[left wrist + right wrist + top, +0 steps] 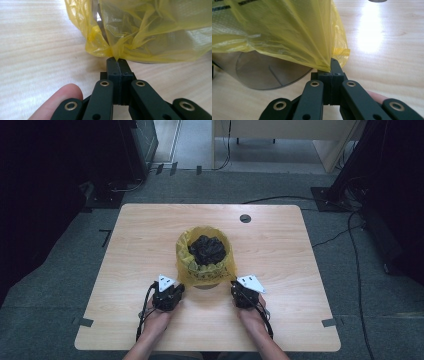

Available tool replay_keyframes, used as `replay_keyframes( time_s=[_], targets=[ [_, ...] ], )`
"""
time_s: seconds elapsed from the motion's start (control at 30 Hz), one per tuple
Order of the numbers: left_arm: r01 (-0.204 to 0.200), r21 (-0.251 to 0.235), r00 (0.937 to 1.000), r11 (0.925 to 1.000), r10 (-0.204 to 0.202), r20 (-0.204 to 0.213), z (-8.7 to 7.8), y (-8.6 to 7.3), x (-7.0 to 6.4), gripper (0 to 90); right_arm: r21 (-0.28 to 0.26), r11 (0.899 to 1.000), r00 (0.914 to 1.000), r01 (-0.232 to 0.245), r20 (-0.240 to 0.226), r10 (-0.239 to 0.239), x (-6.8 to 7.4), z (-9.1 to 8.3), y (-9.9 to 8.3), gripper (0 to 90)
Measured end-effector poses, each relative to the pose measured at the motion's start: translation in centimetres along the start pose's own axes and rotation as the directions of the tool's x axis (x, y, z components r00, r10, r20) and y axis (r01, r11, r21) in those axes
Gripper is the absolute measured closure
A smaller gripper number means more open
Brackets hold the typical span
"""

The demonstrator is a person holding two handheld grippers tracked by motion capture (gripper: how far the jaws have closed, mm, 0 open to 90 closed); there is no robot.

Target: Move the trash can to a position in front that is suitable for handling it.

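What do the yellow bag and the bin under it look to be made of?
Yellow bag: thin, glossy plastic film, judging by its translucency, fine creases and the gather where the left gripper pinches it. Bin: seemingly smooth, grey-tinted see-through hard plastic; the table shows through its wall.

Table (280, 255): light wood, with a round grommet hole (245, 218) near its far edge, well beyond both grippers. Cables (350, 227) on grey floor (65, 270), far right. Pale cabinet (280, 132), possibly a desk, beyond the table.

bin (262, 72) mostly hidden under yellow bag (287, 30), forearms (150, 345) cut off
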State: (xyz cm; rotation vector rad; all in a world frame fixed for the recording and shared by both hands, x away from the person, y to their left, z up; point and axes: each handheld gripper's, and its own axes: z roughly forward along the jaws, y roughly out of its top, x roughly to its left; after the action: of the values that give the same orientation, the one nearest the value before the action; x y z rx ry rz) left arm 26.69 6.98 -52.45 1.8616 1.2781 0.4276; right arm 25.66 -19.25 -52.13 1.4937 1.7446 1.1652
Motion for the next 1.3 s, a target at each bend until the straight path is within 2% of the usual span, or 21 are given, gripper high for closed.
replay_keyframes(
  time_s=[0.2,0.3,0.47,0.53,0.8,0.9,0.93,0.97,1.0,1.1,1.17,1.2,1.27,1.3],
  targets=[
    [-0.008,0.014,0.9999,0.9999,0.008,0.014,-1.0,-0.8,-0.4,90.0,0.003,0.999,0.9991,0.041,0.011,-0.041,-0.1,-1.6,-0.8,90.0],
    [-0.016,0.022,0.9996,0.9996,0.015,0.022,-1.5,-1.2,-0.6,90.0,0.004,0.999,0.9988,0.048,0.005,-0.048,-0.2,-2.3,-1.2,90.0],
    [-0.040,0.032,0.9987,0.9987,0.039,0.034,-2.4,-2.0,-0.9,90.0,0.005,0.999,0.9990,0.044,0.000,-0.044,-0.6,-3.4,-1.6,90.0],
    [-0.033,0.033,0.9986,0.9989,0.032,0.042,-2.8,-2.3,-0.9,90.0,0.011,0.999,0.9992,0.039,-0.006,-0.039,-0.7,-3.9,-1.8,90.0],
    [-0.059,0.036,0.9963,0.9976,0.056,0.065,-4.1,-3.5,-1.8,90.0,0.019,0.999,0.9988,0.035,-0.036,-0.034,-1.1,-6.0,-2.7,90.0],
    [-0.061,0.029,0.9967,0.9977,0.059,0.056,-4.4,-3.7,-1.9,90.0,0.019,0.999,0.9986,0.035,-0.041,-0.034,-1.2,-6.6,-3.0,90.0],
    [-0.052,0.024,0.9975,0.9984,0.051,0.050,-4.5,-3.7,-1.9,90.0,0.017,0.999,0.9983,0.040,-0.044,-0.040,-1.3,-6.8,-3.1,87.7],
    [-0.051,0.020,0.9979,0.9985,0.050,0.041,-4.6,-3.7,-1.7,90.0,0.021,0.999,0.9979,0.041,-0.051,-0.040,-1.4,-6.8,-3.1,82.3],
    [-0.055,0.014,0.9977,0.9984,0.054,0.041,-4.6,-3.8,-1.6,85.5,0.029,0.999,0.9975,0.035,-0.062,-0.033,-1.5,-6.8,-3.2,74.1],
    [-0.047,-0.012,0.9981,0.9988,0.047,0.038,-4.7,-3.9,-1.3,58.3,0.036,0.999,0.9974,0.021,-0.070,-0.018,-1.7,-6.9,-3.2,49.6],
    [-0.049,-0.020,0.9983,0.9986,0.050,0.029,-4.9,-3.9,-1.2,42.3,0.029,0.999,0.9978,0.027,-0.061,-0.025,-1.8,-7.0,-3.1,39.3],
    [-0.046,-0.029,0.9985,0.9985,0.047,0.028,-5.0,-3.8,-1.1,36.1,0.029,0.999,0.9979,0.022,-0.061,-0.020,-1.8,-7.1,-2.9,34.3],
    [-0.030,-0.046,0.9985,0.9985,0.032,0.045,-5.3,-3.6,-0.8,30.0,0.026,1.000,0.9967,0.012,-0.080,-0.010,-2.0,-7.4,-2.4,23.9],
    [-0.022,-0.054,0.9985,0.9983,0.025,0.049,-5.4,-3.5,-0.7,27.6,0.026,0.999,0.9954,0.019,-0.094,-0.017,-2.1,-7.5,-2.2,22.1]
  ],
)
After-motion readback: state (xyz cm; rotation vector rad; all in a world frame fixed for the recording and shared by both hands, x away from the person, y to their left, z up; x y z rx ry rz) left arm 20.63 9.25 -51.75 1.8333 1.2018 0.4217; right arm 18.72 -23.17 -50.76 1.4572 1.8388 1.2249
